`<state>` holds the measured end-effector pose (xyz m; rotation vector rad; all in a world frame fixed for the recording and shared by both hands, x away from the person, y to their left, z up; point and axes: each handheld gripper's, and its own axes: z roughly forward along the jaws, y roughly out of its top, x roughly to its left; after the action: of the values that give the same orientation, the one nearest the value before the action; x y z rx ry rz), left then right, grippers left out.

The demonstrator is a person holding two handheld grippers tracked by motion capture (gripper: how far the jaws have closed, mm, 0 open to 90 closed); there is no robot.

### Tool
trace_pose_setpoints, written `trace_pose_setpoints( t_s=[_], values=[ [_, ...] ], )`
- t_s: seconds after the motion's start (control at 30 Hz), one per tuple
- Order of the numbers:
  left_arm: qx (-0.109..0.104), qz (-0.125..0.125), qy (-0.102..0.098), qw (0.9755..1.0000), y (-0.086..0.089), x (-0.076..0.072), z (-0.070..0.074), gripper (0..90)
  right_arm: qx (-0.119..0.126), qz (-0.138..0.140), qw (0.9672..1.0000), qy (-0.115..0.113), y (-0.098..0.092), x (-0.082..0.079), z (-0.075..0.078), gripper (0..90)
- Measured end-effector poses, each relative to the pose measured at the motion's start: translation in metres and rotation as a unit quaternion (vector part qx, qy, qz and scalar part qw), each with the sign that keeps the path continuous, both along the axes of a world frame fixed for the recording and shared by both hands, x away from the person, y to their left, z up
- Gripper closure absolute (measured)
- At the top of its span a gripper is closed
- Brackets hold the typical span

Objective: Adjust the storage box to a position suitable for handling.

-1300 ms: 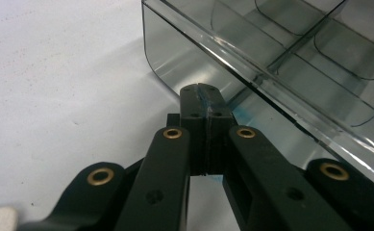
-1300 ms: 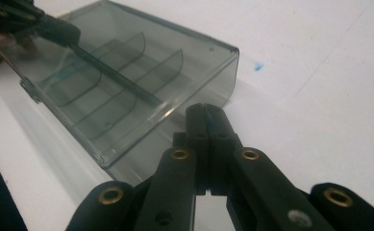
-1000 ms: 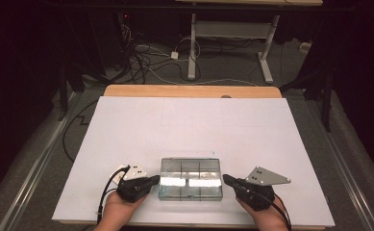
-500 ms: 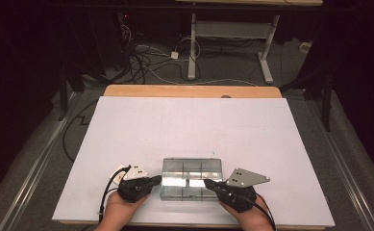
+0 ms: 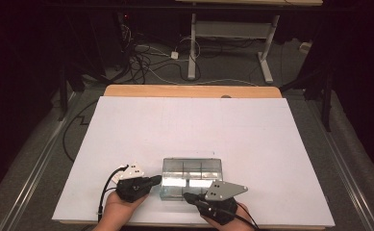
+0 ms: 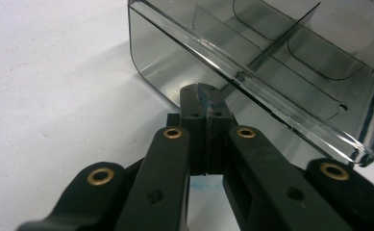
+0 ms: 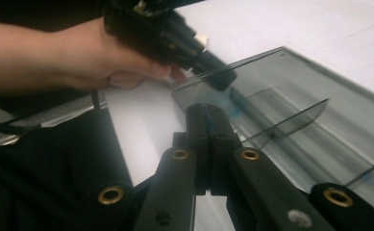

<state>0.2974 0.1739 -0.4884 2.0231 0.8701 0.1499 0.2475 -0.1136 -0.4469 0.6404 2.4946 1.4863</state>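
Observation:
A clear smoky plastic box [image 5: 192, 175] with several compartments sits on the white table top [image 5: 189, 125] near its front edge. My left gripper [image 5: 158, 180] is shut, with nothing between its jaws. Its tip rests at the box's left wall, seen close up as the left gripper [image 6: 201, 91] against the box [image 6: 271, 62]. My right gripper [image 5: 185, 196] is also shut and empty, and it lies at the box's front edge, pointing left. In the right gripper view, the right gripper [image 7: 205, 108] points along the box [image 7: 319, 125] toward the other hand's gripper [image 7: 175, 43].
A wooden strip [image 5: 189, 90] borders the table's far edge. Beyond it, cables [image 5: 146, 57] lie on the floor beside white desk legs [image 5: 192, 43]. The white surface stretches wide behind and to both sides of the box.
My right gripper has slid left, from the box's right end to its front edge. The left gripper and the box have kept still.

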Motion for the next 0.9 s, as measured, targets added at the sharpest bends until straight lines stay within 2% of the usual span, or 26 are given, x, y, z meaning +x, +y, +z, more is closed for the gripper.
trace_pose_setpoints(
  t_s=[0.1,0.2,0.37,0.43,0.53,0.73,0.9],
  values=[
    [-0.006,0.0,-0.005,1.0,0.001,-0.001,0.0,87.6,-0.007,0.007,0.9999,0.008,0.006,-0.003,-0.007,90.0],
    [-0.004,0.0,-0.021,0.9998,0.001,-0.005,0.0,87.6,-0.014,0.018,0.9996,0.018,0.012,-0.006,-0.014,90.0],
    [-0.02,-0.005,-0.05,0.9985,0.004,-0.011,0.001,87.6,-0.036,0.034,0.9982,0.033,0.021,-0.009,-0.026,90.0],
    [-0.016,-0.002,-0.046,0.9988,0.003,-0.01,0.001,87.6,-0.041,0.036,0.9978,0.037,0.021,-0.009,-0.03,90.0],
    [-0.021,0.004,-0.032,0.9992,0.004,-0.008,0.001,87.6,-0.046,0.033,0.9974,0.044,0.02,-0.008,-0.034,90.0],
    [-0.027,0.011,-0.024,0.9993,0.005,-0.006,0.001,87.6,-0.043,0.017,0.9972,0.059,0.012,-0.007,-0.041,90.0],
    [-0.025,0.012,-0.014,0.9995,0.005,-0.004,0.0,87.6,-0.047,0.007,0.9972,0.059,0.005,-0.006,-0.043,90.0]
  ],
)
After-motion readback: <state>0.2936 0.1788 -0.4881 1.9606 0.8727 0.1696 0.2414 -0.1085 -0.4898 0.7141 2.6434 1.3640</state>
